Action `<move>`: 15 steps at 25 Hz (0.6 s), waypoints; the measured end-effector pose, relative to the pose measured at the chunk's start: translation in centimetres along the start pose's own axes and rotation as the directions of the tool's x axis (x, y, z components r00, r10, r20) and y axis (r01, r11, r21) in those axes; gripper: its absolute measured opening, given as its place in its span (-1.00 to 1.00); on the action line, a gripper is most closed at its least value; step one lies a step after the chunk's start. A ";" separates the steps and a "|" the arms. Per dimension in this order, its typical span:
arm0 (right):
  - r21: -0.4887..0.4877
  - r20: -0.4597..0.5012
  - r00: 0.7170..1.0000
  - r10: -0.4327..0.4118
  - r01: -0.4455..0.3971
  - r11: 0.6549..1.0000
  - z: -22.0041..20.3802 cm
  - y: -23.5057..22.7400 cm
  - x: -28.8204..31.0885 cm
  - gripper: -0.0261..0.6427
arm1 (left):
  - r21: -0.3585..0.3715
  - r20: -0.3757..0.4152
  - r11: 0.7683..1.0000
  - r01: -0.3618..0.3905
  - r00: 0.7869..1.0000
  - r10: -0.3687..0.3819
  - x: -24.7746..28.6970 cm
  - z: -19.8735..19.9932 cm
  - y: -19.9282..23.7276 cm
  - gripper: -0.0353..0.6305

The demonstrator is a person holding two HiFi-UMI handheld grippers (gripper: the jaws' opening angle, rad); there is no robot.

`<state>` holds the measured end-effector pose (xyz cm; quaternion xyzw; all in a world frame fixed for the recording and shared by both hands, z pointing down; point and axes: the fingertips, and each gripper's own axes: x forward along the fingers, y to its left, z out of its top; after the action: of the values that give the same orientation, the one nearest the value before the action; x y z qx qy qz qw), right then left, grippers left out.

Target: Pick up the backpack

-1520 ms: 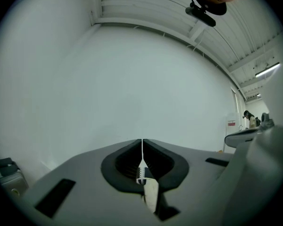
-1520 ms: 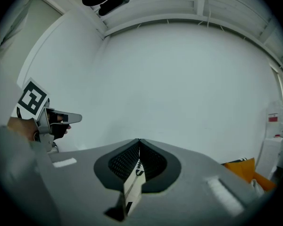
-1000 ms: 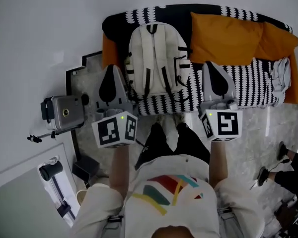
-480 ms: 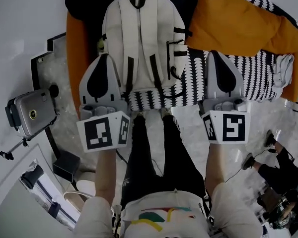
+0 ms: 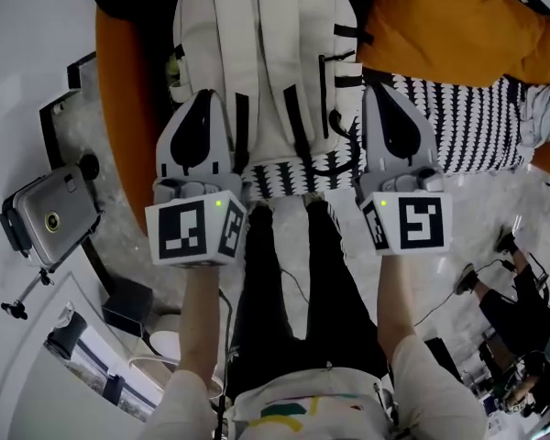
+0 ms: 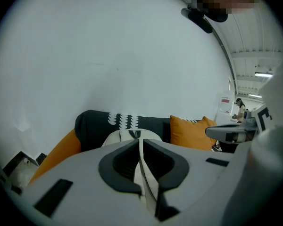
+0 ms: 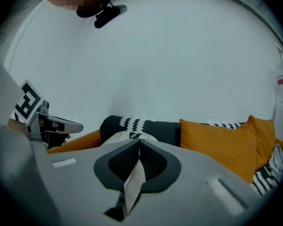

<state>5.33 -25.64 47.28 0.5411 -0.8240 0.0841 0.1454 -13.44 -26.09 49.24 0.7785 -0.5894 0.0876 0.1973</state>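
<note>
The backpack (image 5: 257, 71) lies flat, straps up, on the patterned sofa (image 5: 481, 126) beside an orange cushion (image 5: 440, 26), while the left gripper (image 5: 205, 99) and right gripper (image 5: 383, 94), both closed and empty, flank its near end, likely lining up for a two-sided lift.

One white backpack (image 5: 257, 62). Two grippers, the left gripper (image 5: 203, 108) and the right gripper (image 5: 385, 104). Two marker cubes (image 5: 194, 232) (image 5: 408, 225). Two orange cushions (image 7: 214, 142) (image 7: 266, 138). One patterned sofa (image 5: 458, 126). One grey cloth (image 5: 539, 122). One camera on a stand (image 5: 46, 216).
</note>
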 end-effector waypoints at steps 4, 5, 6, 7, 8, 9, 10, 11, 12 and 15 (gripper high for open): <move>0.003 0.005 1.000 0.012 -0.012 1.000 0.2 0.1 2.1 -0.91 | 0.037 0.001 0.999 0.011 1.000 -0.011 1.9 0.9 0.8 -0.84; 0.006 0.005 1.000 0.013 -0.013 1.000 0.2 -0.1 2.8 -0.91 | 0.043 0.008 0.999 0.006 1.000 -0.007 2.4 1.2 1.1 -0.84; 0.011 0.003 1.000 0.011 -0.011 1.000 0.1 -0.4 3.6 -0.91 | 0.044 0.015 0.999 0.001 1.000 -0.002 2.9 1.5 1.5 -0.84; 0.022 0.000 1.000 0.003 -0.003 1.000 0.0 -0.9 4.4 -0.90 | 0.040 0.020 0.999 -0.001 1.000 0.000 3.5 1.7 1.9 -0.84; 0.039 -0.003 1.000 -0.009 0.009 0.999 -0.3 -1.5 5.3 -0.90 | 0.036 0.024 0.999 0.004 1.000 -0.005 4.3 1.8 2.3 -0.83; 0.058 -0.008 1.000 -0.019 0.019 0.998 -0.7 -2.2 6.4 -0.90 | 0.035 0.026 0.999 0.015 1.000 -0.015 5.2 1.7 2.7 -0.74; 0.075 -0.018 1.000 -0.018 0.019 0.997 -1.2 -2.8 7.7 -0.90 | 0.039 0.023 0.999 0.028 0.999 -0.029 6.3 1.5 3.1 -0.50; 0.088 -0.035 0.999 -0.003 0.006 0.996 -1.9 -3.2 9.1 -0.82 | 0.044 0.017 0.998 0.037 0.999 -0.038 7.4 1.3 3.7 -0.38; 0.095 -0.059 0.998 0.018 -0.012 0.995 -2.6 -3.5 10.6 -0.40 | 0.049 0.008 0.998 0.041 0.999 -0.042 8.6 0.9 4.4 -0.30; 0.116 -0.135 0.990 0.039 -0.023 0.993 -4.9 -5.1 14.6 -0.08 | 0.030 -0.040 0.999 0.032 0.999 -0.030 12.1 -0.8 7.0 -0.21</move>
<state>5.31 -38.91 56.65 0.5287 -0.8142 0.1704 0.1690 -16.50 -38.05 55.85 0.7886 -0.5718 0.1087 0.1984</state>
